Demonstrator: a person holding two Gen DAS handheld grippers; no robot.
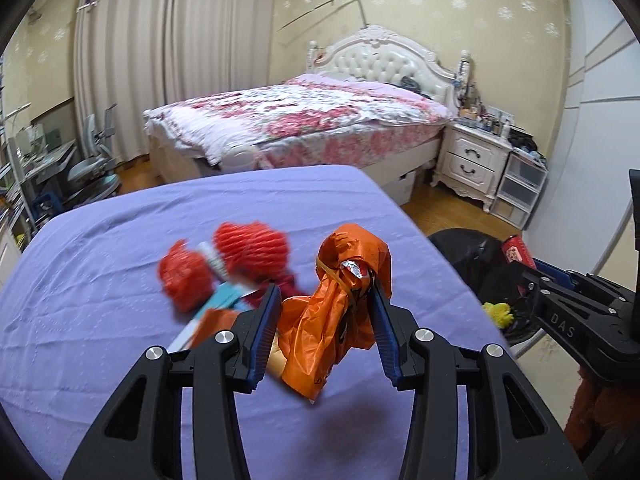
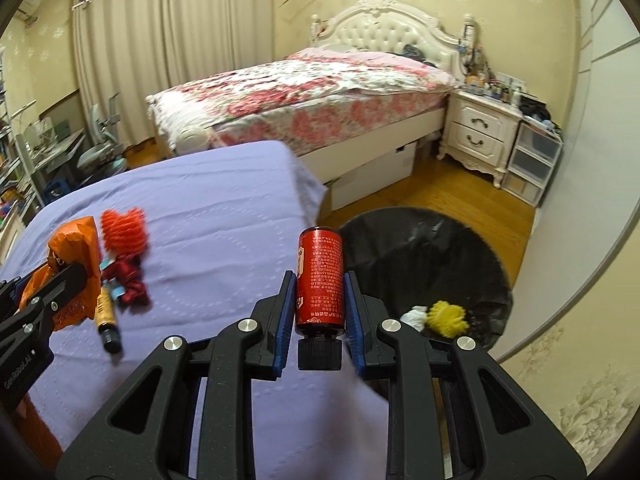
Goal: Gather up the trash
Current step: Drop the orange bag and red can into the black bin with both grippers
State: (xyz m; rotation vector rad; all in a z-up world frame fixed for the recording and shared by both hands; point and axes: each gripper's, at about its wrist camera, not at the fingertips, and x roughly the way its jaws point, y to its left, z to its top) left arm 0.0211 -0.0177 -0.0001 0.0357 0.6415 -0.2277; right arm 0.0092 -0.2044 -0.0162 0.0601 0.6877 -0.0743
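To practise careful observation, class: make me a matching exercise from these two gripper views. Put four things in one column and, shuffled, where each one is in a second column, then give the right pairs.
Things
1. red bottle
2. orange plastic bag
3. yellow ball
4. red mesh net

Places
A. inside the black-lined bin
B. lying on the purple cloth
C. between the right gripper fingers
D. between the left gripper fingers

Pairs: 1-C, 2-D, 3-A, 4-B
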